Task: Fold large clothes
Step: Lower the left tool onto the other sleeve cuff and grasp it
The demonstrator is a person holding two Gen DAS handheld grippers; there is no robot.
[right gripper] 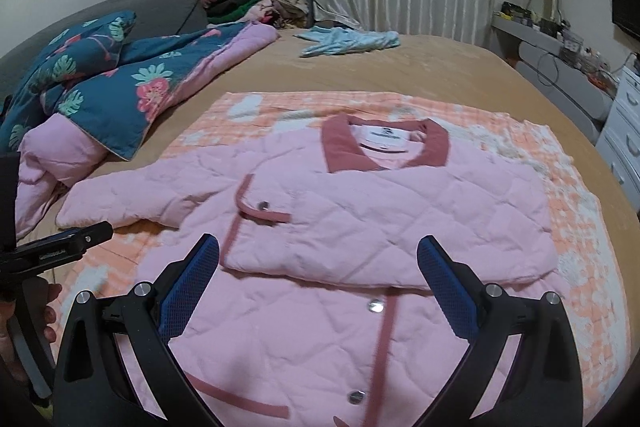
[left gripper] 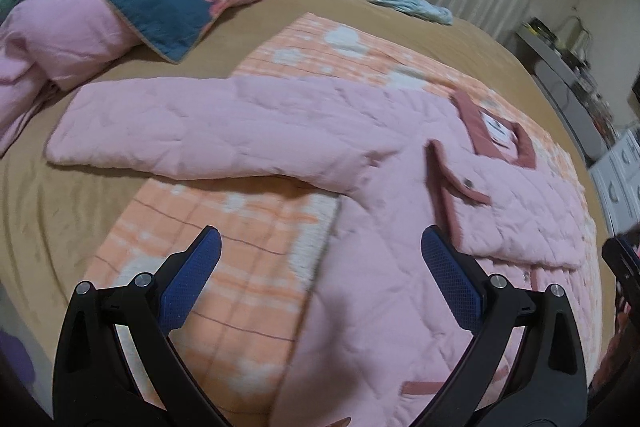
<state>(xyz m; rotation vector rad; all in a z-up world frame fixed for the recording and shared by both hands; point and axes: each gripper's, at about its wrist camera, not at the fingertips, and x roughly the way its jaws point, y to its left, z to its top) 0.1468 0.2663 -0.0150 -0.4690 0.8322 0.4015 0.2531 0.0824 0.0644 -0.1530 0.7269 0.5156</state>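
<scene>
A pink quilted jacket with a dusty-rose collar and snap buttons lies face up on an orange-and-white checked blanket. Its right sleeve is folded across the chest; the left sleeve stretches out flat toward the pillows. My left gripper hovers open above the jacket's lower left side and the blanket. My right gripper hangs open over the jacket's middle, nothing between its blue pads. The left gripper also shows at the left edge of the right wrist view, held by a hand.
The blanket lies on a tan bed. A teal floral quilt with pink lining is heaped at the left. A light blue garment lies at the far side. White drawers and a cluttered shelf stand right.
</scene>
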